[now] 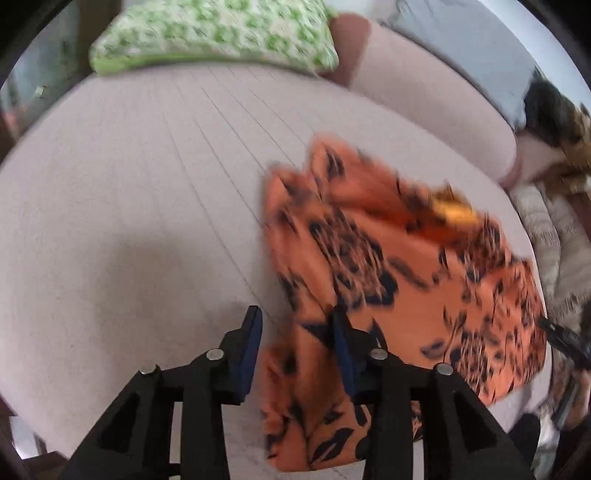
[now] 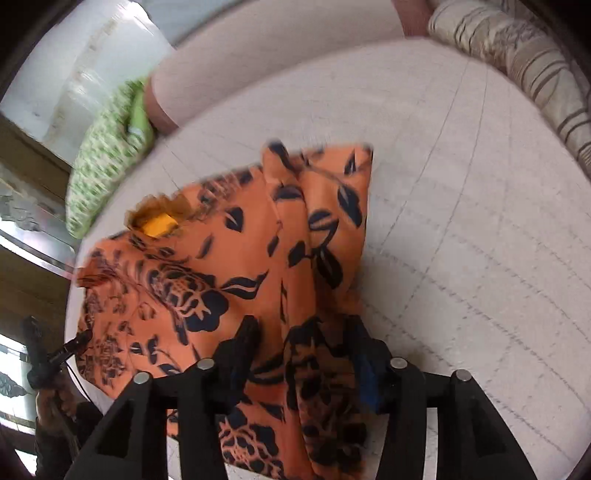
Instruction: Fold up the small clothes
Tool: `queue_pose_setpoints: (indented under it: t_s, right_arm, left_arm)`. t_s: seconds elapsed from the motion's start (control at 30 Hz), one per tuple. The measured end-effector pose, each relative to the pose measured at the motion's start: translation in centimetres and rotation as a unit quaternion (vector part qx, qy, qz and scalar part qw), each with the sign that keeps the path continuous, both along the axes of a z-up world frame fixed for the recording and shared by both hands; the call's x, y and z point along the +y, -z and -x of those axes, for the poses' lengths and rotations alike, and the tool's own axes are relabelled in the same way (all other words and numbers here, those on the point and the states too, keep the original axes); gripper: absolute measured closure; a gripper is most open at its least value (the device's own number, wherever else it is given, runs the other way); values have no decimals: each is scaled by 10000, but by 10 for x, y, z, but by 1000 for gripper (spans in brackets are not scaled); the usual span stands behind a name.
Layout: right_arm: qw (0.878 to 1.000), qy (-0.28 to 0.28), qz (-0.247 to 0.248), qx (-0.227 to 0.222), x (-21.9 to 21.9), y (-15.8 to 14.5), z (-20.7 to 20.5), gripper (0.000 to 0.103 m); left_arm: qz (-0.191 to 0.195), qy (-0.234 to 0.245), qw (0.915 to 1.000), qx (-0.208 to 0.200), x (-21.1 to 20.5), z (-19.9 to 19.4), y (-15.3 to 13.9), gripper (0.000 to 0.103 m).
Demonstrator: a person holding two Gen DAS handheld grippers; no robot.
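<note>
Both grippers sitting released over orange garment (image 2: 229,280) on sofa seat (image 1: 129,184): left gripper (image 1: 295,350), right gripper (image 2: 303,354). Mid-fold; next needs regrasping near hem.

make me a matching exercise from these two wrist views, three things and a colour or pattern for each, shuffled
Things:
1. garment
2. pillow
3. striped cushion

Descriptions:
A. beige with brown stripes, at the mattress edge
B. green and white print
C. orange with dark floral print, lying on the mattress

Pairs: 1-C, 2-B, 3-A
</note>
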State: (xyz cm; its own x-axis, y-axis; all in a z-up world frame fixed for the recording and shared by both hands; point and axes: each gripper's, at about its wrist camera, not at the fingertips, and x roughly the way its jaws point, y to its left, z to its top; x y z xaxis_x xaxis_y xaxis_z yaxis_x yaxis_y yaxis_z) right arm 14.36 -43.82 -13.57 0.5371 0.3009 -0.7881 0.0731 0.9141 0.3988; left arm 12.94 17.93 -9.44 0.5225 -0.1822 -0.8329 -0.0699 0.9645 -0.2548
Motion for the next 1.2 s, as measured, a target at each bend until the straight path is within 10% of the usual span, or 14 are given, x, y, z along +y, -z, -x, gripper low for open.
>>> queue_pose_setpoints:
  t_s: [0.13,0.37,0.43,0.47,0.53,0.73,0.83,0.93,1.2]
  right_arm:
    - [9962,-311,428,-693,8,-39,-18,35]
    - [9929,-732,876,-331,25,-13,-83,40]
    - [9928,-748,908,-202,27,-8,-86,80]
    - [9924,-752,958,-173,30,-8,-88,85]
    - [9899,-775,1158,-248,33,-14,-86,94]
    - [9802,-272,1571,-1175,38,-66,-55,95]
    - [9747,271,1814,-1275,21,-57,-49,94]
    - [9848,3,1714,-279,10,7,-81,91]
    - [9798,351,1518,-1253,7,-54,-38,72]
  left_arm:
    - [-530,403,9943,-830,-1,-21,-42,50]
    - [-808,1093,9893,-530,-26,-81,-18,50]
    - [-851,1202,9878,-505,-38,-86,-12,62]
    - [-894,1230,9871,-502,-43,-82,-12,91]
    - [-988,1163,9875,-390,-46,-87,-8,101]
    - [-1013,590,9851,-1255,-42,-53,-48,101]
    - [-1162,491,9876,-930,-41,-62,-27,101]
    - [-1091,74,9940,-45,-27,-92,15,99]
    - [-1153,226,9892,-873,-28,-41,-48,99]
